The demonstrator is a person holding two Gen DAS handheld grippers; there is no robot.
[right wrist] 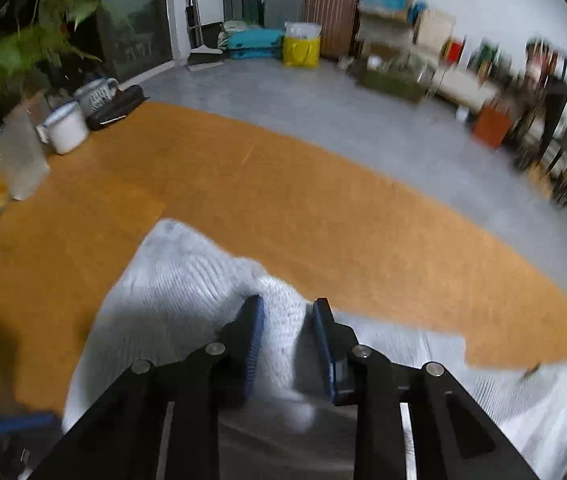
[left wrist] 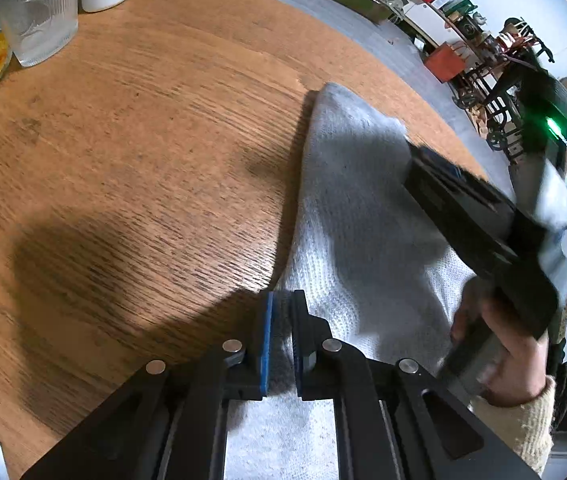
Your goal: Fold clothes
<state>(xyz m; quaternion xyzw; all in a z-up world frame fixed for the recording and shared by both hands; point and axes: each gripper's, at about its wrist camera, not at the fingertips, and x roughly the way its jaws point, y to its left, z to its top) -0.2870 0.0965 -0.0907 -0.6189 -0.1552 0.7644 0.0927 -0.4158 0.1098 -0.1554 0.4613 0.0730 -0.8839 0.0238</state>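
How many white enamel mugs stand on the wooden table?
1: the white enamel mug stands at the table's far left edge, beside the ribbed glass. Others may be hidden behind the clutter there.

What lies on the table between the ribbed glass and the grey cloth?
Only bare wood: in the left wrist view, nothing sits on the table between the ribbed glass and the grey cloth.
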